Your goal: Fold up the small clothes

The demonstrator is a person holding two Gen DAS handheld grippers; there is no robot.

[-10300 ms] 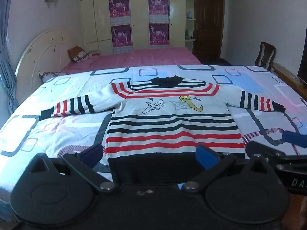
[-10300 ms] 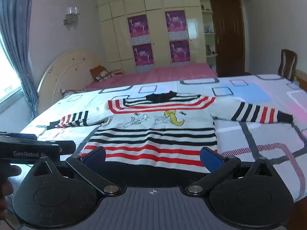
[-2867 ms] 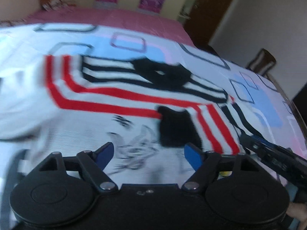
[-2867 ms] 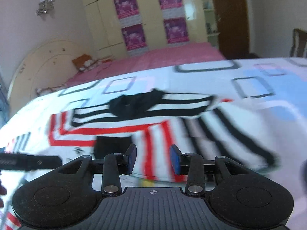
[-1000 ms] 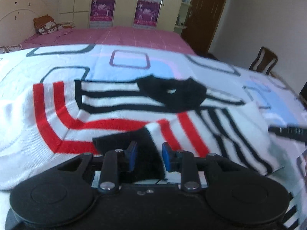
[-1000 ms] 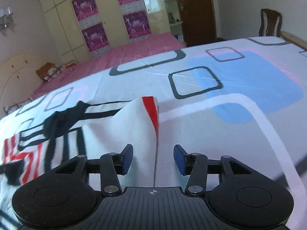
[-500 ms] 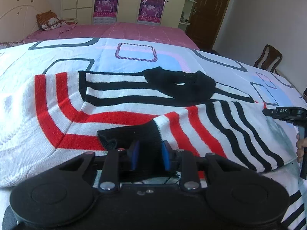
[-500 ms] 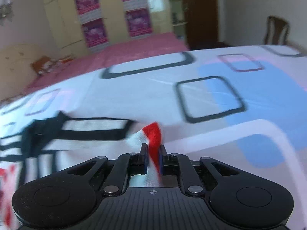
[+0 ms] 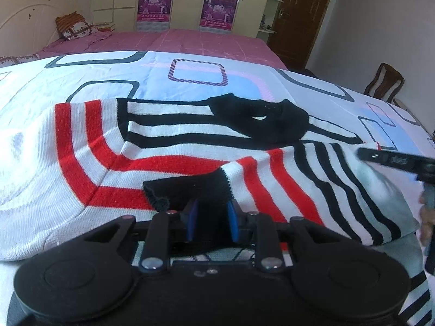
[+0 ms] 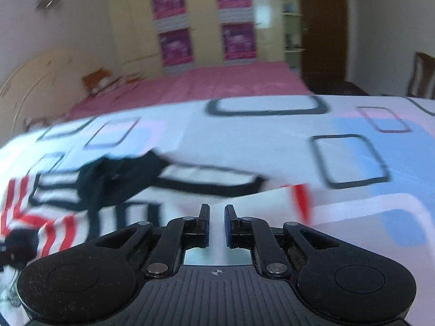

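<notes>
The sweater [image 9: 174, 141] lies flat on the bedsheet [image 9: 190, 62], right sleeve folded across the chest. The left gripper [image 9: 211, 218] pinches the black cuff [image 9: 190, 190]; it may slip and unfold. The right gripper [image 10: 217, 224], nearly closed, seems to hold fabric, but I cannot tell. Free room lies far and right

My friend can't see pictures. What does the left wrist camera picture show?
The left hand-held gripper pinches the black cuff of a sleeve folded across a red, black and white striped sweater. The sweater lies on a bed sheet printed with squares. The right hand-held gripper pokes in from the right edge.
</notes>
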